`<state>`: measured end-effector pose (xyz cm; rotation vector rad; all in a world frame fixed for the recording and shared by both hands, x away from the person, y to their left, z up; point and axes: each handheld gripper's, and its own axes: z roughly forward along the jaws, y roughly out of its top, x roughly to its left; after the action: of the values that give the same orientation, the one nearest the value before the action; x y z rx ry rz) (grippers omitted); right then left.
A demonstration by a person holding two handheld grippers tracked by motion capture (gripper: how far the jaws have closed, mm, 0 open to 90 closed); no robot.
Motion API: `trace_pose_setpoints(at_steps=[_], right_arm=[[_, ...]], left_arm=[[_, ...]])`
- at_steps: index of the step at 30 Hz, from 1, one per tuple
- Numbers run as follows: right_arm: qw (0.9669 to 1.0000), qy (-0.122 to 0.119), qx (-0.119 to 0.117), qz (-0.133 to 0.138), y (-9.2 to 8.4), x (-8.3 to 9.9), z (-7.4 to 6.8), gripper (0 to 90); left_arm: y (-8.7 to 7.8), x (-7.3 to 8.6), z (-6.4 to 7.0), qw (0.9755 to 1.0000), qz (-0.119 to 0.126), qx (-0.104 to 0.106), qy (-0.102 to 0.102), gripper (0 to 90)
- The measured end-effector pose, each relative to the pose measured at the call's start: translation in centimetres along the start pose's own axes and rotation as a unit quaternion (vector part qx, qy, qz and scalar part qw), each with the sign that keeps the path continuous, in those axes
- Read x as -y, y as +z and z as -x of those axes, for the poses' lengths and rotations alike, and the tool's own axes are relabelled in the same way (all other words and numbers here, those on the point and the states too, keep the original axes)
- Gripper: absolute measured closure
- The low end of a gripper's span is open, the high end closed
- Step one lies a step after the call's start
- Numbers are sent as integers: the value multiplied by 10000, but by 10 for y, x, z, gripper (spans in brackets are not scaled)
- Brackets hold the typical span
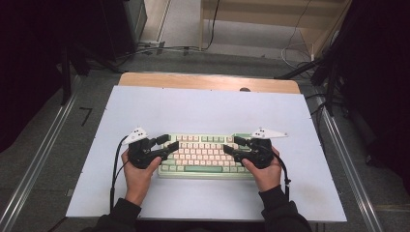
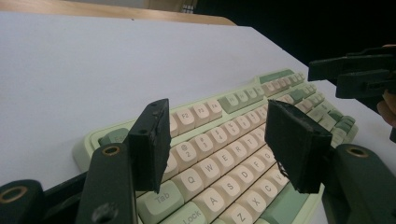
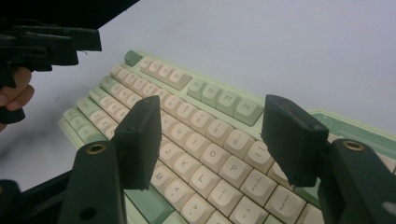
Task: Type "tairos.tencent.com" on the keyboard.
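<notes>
A keyboard point(image 1: 205, 155) with a pale green case and cream and green keys lies on the white mat near the front. My left gripper point(image 1: 167, 144) hovers over its left end, jaws open, nothing between them. In the left gripper view the left gripper point(image 2: 219, 142) frames the keyboard point(image 2: 233, 140) over the letter rows. My right gripper point(image 1: 231, 145) hovers over the right end, also open and empty. Through the right gripper point(image 3: 215, 140) I see the keyboard point(image 3: 187, 126) around the O and P keys. The two grippers point toward each other.
The white mat point(image 1: 203, 111) covers a wooden table point(image 1: 208, 81) whose far edge shows. Metal rails point(image 1: 43, 154) run along both sides. Cables and dark stands sit on the floor beyond the table.
</notes>
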<state>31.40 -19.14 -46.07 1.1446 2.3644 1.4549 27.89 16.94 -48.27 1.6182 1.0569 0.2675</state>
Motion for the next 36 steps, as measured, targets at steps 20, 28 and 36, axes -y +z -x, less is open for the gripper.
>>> trace_pose_setpoints(at_steps=[20, 28, 36], right_arm=[[9954, -561, -190, -750, 0, 12, -13, 877], [9920, -632, -81, -1092, 8, 17, -13, 877], [9881, -674, -29, -1381, 15, 22, -12, 877]], left_arm=[[-2, -1, 0, 10000, 6, 5, 8, 434], [-2, -1, 1, 10000, -6, 3, -2, 435], [-2, 0, 1, 10000, -10, -7, -6, 440]])
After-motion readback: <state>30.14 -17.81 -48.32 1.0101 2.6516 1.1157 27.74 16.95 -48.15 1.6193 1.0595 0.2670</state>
